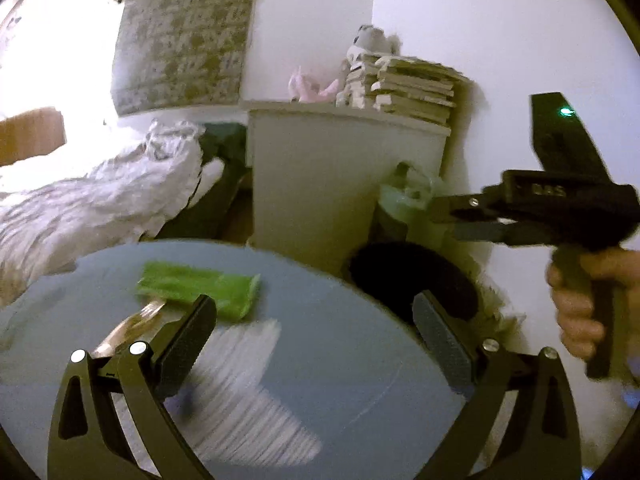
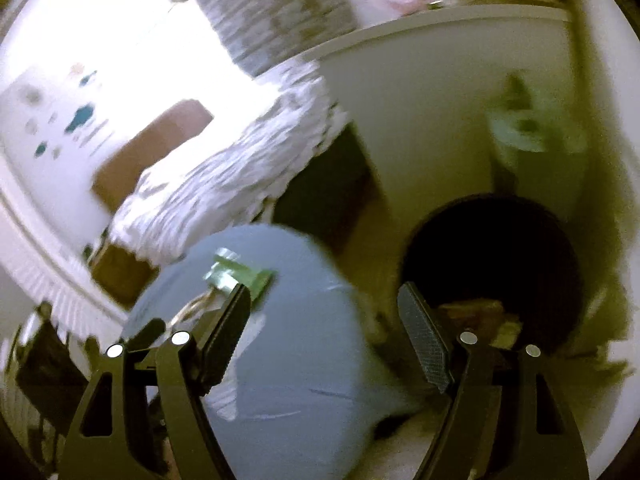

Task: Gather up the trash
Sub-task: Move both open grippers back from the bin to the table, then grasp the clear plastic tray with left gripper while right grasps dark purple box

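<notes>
Both claws, the left claw (image 1: 314, 340) and the right claw (image 2: 324, 340), are wide apart and hold nothing, some trash looks already in the black bin (image 2: 492, 264), and the green wrapper (image 1: 198, 290) waits on the blue table (image 1: 340, 320).

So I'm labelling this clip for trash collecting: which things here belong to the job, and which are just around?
Job:
green wrapper
clear wrapper
black bin
right hand-held gripper

Just around:
blue table
bedding
white cabinet
book stack
</notes>
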A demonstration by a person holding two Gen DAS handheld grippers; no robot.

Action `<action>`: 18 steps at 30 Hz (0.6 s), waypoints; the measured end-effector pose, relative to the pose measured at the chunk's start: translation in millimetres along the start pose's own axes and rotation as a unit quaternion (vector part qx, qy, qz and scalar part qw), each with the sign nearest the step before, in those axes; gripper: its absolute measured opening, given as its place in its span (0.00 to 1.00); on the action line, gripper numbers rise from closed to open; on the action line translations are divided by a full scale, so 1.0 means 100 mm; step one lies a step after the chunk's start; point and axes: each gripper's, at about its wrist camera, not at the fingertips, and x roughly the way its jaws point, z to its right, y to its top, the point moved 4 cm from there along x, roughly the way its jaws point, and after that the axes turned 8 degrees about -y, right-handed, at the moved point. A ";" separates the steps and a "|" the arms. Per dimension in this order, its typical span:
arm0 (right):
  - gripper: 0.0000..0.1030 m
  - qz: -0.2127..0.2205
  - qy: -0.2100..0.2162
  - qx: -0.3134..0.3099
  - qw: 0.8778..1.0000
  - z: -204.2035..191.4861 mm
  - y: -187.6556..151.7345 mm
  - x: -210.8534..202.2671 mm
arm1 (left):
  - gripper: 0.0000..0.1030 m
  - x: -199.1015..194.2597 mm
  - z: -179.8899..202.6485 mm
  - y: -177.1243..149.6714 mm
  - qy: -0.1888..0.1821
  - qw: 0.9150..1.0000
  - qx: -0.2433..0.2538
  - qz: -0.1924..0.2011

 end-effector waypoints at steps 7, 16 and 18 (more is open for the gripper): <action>0.64 -0.108 0.071 -0.058 0.990 -0.93 -0.29 0.53 | 0.95 -0.48 -0.91 -0.53 0.064 0.989 0.009 -0.131; 0.48 -0.205 0.064 -0.085 0.973 -1.74 -0.84 1.17 | 0.95 -0.54 -1.15 -0.90 0.049 0.975 0.063 -0.207; 0.42 -0.207 0.049 -0.086 0.973 -1.81 -0.87 1.26 | 0.95 -0.47 -1.11 -0.94 0.037 0.974 0.068 -0.215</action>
